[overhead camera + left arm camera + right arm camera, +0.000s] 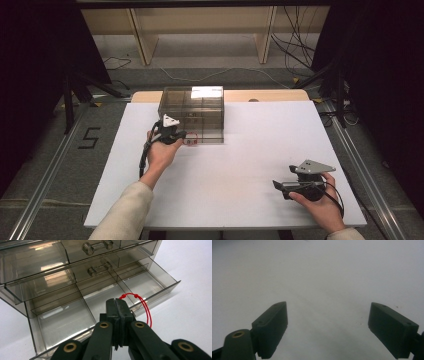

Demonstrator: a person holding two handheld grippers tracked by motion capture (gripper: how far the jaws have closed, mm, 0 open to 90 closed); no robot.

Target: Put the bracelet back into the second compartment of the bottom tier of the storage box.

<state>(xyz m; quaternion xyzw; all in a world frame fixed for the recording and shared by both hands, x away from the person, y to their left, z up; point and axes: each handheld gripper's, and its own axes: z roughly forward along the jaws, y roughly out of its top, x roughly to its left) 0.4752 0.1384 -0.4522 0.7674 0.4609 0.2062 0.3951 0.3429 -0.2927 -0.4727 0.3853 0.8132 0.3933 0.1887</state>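
A smoky clear plastic drawer cabinet (192, 110) stands at the far middle of the white table (240, 165). Its bottom drawer (105, 297) is pulled out and shows three bare compartments. My left gripper (181, 135) is at the drawer's front edge, and in the left gripper view its jaws (118, 302) are pressed together on a thin red cord loop (145, 307). The cord (191, 139) hangs over the drawer's front wall. My right gripper (279, 185) lies low over the table's near right part, its jaws (328, 327) wide apart with nothing between them.
Two more drawers with clear handles (97, 247) sit shut above the pulled-out one. Bare white table surface (324, 277) lies ahead of the right gripper. Beyond the table are a wooden frame (145, 40) and loose cables (295, 55) on the floor.
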